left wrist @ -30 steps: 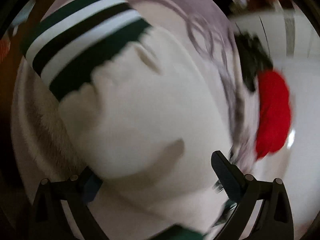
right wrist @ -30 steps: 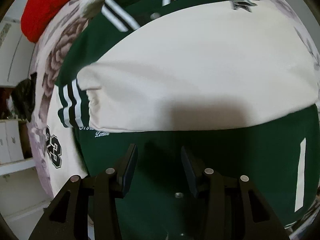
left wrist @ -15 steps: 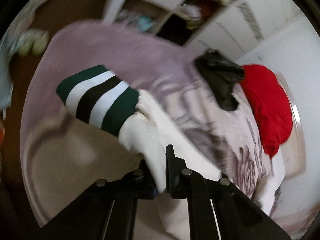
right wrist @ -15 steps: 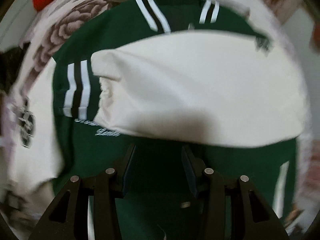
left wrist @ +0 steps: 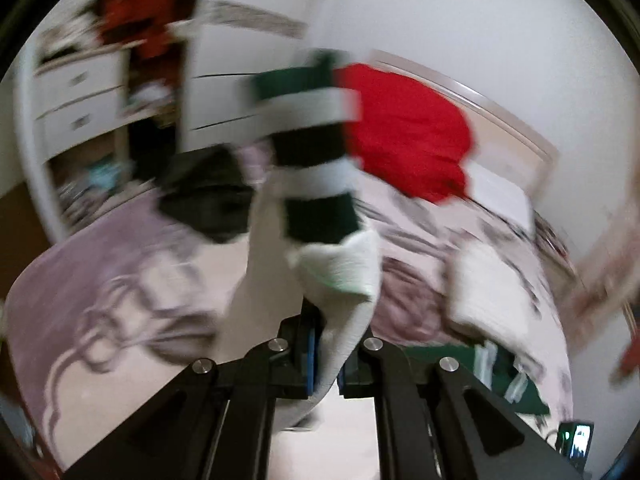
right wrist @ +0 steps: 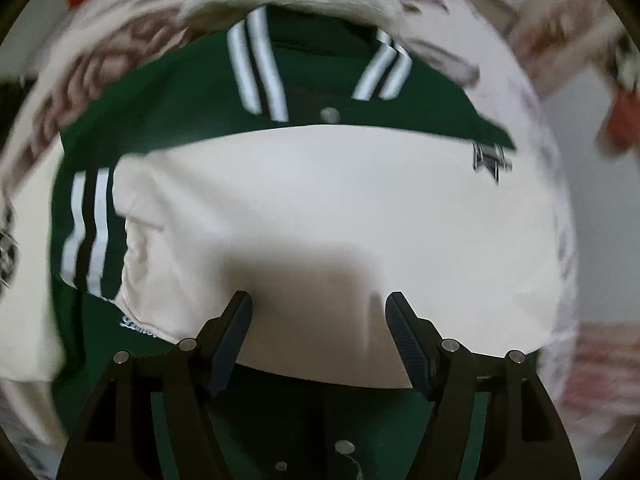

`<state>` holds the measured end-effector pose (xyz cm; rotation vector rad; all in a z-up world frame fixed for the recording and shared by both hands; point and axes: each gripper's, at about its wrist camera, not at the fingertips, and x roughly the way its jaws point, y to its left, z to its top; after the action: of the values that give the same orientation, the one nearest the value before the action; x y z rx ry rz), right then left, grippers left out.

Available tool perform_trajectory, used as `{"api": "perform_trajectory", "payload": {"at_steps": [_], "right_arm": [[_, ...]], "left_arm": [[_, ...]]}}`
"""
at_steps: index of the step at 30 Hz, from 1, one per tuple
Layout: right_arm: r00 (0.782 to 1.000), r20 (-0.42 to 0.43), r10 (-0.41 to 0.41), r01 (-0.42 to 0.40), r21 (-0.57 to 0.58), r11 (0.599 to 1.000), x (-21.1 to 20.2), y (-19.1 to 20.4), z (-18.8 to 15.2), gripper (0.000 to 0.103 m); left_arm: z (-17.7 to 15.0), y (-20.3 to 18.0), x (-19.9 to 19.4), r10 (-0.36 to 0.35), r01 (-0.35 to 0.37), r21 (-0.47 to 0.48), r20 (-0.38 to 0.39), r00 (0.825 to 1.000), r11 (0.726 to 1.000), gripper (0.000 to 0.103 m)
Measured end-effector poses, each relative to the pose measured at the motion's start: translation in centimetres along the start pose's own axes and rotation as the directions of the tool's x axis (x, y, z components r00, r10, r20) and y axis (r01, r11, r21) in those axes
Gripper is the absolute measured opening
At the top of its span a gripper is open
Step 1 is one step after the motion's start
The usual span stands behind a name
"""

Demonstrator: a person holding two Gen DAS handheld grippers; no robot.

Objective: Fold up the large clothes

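Observation:
A green varsity jacket (right wrist: 168, 112) with cream sleeves lies on a floral bedspread (right wrist: 100, 68). One cream sleeve (right wrist: 320, 200) is folded across its chest. My right gripper (right wrist: 318, 316) is open, its jaws spread just above that sleeve's lower edge. My left gripper (left wrist: 332, 336) is shut on the other cream sleeve (left wrist: 344, 280) and holds it lifted, so its green, white and black striped cuff (left wrist: 312, 152) stands up in front of the camera. The jacket's green body shows low at the right in the left wrist view (left wrist: 520, 384).
A red garment (left wrist: 404, 132) and a black garment (left wrist: 204, 196) lie at the head of the bed (left wrist: 100, 280). White drawers (left wrist: 76, 100) stand at the left beyond the bed. The headboard (left wrist: 508, 112) and a white wall are behind.
My left gripper closed on the cream sleeve and lifted it, swinging the cuff upward. My right gripper moved up over the folded sleeve and its jaws opened wider.

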<state>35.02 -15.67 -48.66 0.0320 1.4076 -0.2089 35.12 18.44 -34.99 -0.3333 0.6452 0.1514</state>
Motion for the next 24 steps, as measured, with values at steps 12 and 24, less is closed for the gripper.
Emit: {"api": "perform_trajectory", "payload": {"at_steps": [12, 24], "right_arm": [[0.996, -0.065, 0.067, -0.039, 0.366, 0.930, -0.3, -25.4, -5.7, 0.071], [0.950, -0.112, 0.292, -0.176, 0.581, 0.795, 3.3, -39.7, -12.8, 0.071]], "left_arm": [[-15.6, -34.7, 4.2, -0.319, 0.431, 0.304, -0.355, 0.879, 0.850, 0.005], [-23.3, -42.1, 5.2, -0.115, 0.294, 0.491, -0.361, 0.925, 0.820, 0.028]]}}
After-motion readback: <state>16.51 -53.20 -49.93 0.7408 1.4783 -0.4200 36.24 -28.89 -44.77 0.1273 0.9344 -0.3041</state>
